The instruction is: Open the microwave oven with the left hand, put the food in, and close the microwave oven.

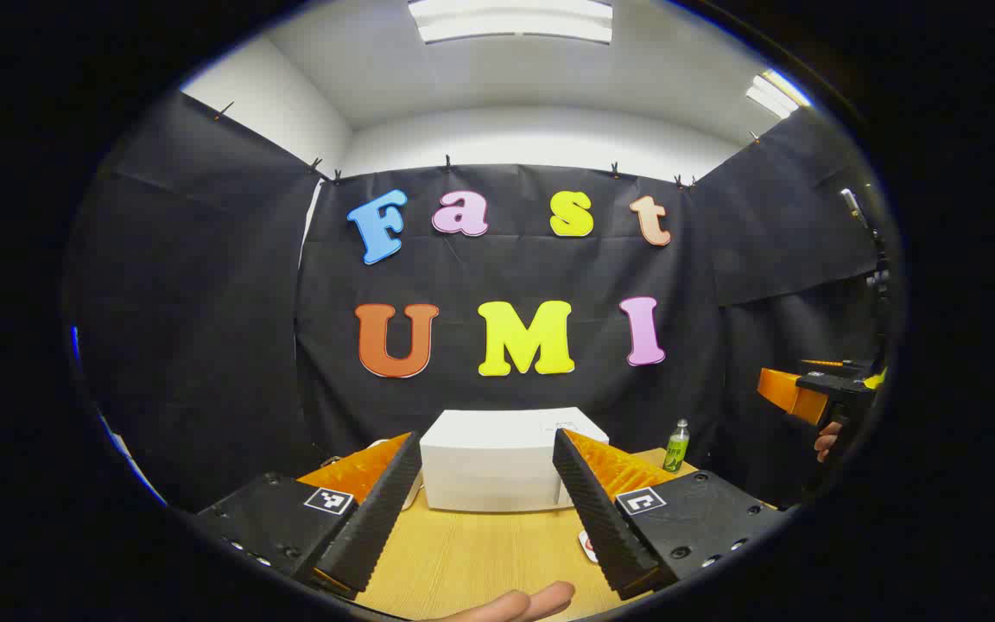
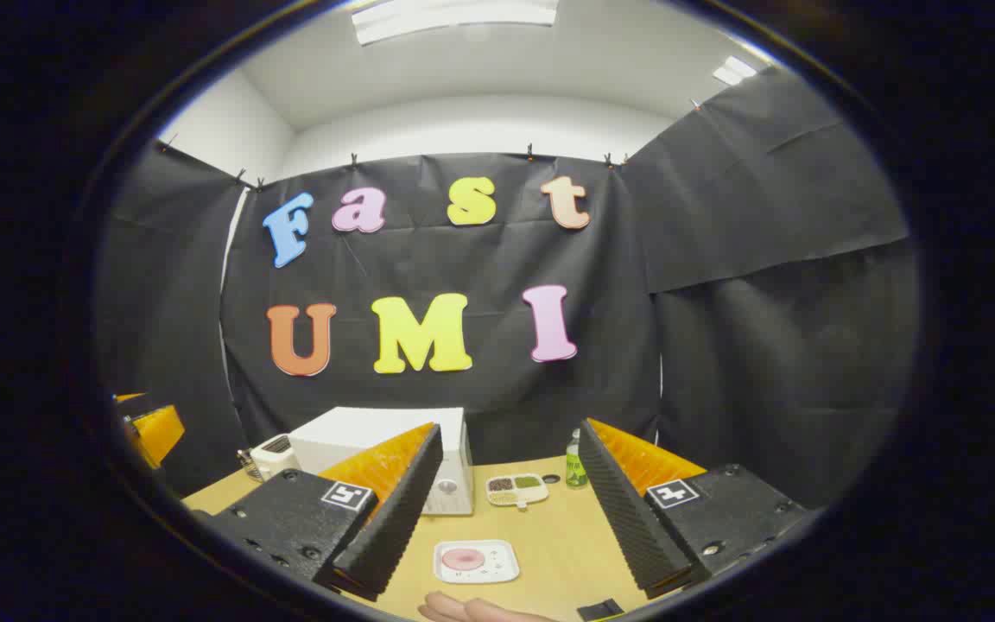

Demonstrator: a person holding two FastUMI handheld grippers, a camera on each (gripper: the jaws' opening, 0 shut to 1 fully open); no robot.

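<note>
Your left tool (image 1: 487, 497) and right tool (image 2: 502, 510) both hover above the worktop (image 2: 549, 536) with fingers spread wide, holding nothing. The white microwave oven (image 1: 497, 458) stands closed at the worktop's far side. The food tray (image 2: 476, 561) lies nearer you, between the right tool's fingers in the right gripper view.

A light wooden bench (image 2: 549, 536) stands before walls of black cloth (image 2: 774, 345), with white ceiling lights (image 1: 510, 19) above. A small green bottle (image 1: 676, 447) stands upright near the bench's far edge. Just beside it lies a white divided tray (image 2: 516, 490) of dark and green contents. A small white appliance (image 2: 270, 455) sits at the far left.
</note>
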